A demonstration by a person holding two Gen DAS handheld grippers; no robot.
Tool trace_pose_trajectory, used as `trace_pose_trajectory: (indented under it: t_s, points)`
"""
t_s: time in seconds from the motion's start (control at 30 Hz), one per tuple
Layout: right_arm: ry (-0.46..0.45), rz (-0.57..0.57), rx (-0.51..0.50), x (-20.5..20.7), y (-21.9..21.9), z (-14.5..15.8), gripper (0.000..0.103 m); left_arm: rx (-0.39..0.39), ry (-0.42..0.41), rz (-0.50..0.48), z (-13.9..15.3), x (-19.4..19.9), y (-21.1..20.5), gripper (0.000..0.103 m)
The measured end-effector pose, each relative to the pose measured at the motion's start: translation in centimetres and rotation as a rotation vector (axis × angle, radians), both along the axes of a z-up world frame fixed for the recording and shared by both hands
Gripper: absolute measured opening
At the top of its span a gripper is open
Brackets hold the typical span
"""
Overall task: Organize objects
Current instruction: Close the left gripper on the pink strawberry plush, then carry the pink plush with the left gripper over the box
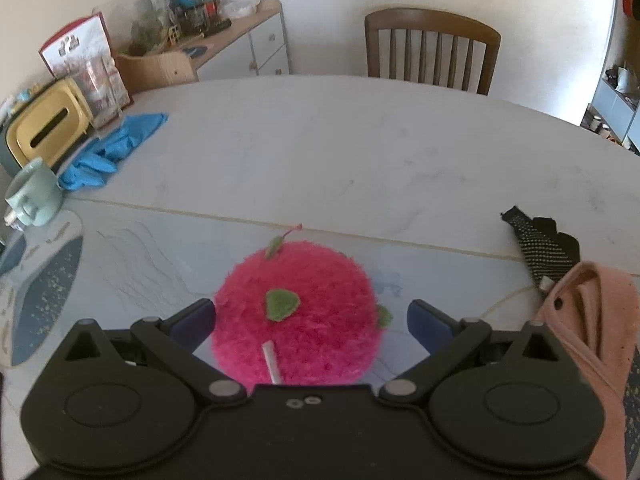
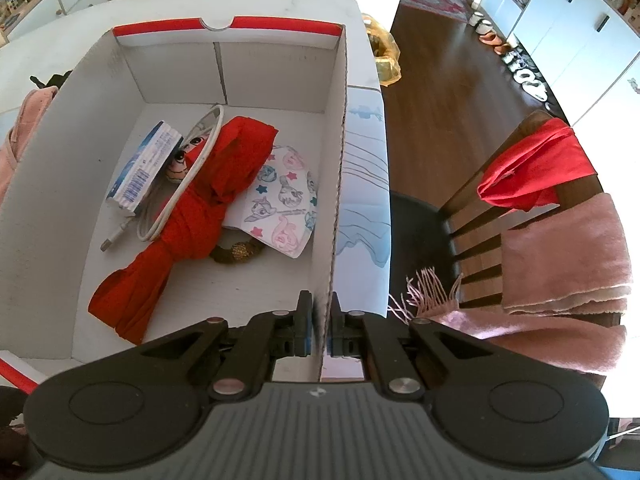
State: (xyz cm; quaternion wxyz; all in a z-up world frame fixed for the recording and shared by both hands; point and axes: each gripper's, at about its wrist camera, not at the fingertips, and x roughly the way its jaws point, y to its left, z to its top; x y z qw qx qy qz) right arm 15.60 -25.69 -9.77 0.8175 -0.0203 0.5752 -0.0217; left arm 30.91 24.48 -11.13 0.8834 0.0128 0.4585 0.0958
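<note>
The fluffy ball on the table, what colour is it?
Hot pink fluffy ball with small green leaves, clearest in the left wrist view.

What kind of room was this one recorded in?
Most likely a home dining room: a large pale dining table, wooden chairs around it, and a sideboard cluttered with toys against the wall.

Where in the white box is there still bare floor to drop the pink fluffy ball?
The white box has bare floor along its far wall, beyond the red cloth, and in the near corner below the patterned mask. The left middle is crowded with the blue packet and white cable. The pink fluffy ball sits on the table between the open left hand-held gripper.
</note>
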Motion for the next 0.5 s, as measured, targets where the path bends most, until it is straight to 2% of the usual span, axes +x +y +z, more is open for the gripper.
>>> trace_pose_trajectory:
  t_s: [0.2, 0.43, 0.5]
  points:
    - [0.003, -0.004, -0.007, 0.0, 0.1, 0.0, 0.007, 0.025, 0.01, 0.013, -0.9, 0.4, 0.2, 0.101]
    - [0.004, -0.005, -0.013, 0.1, 0.2, 0.0, 0.007, 0.071, 0.026, 0.043, -1.4, 0.7, 0.8, 0.085]
    - [0.004, -0.005, -0.013, 0.1, 0.2, 0.0, 0.007, 0.062, 0.021, 0.049, -1.2, 0.6, 1.0, 0.084]
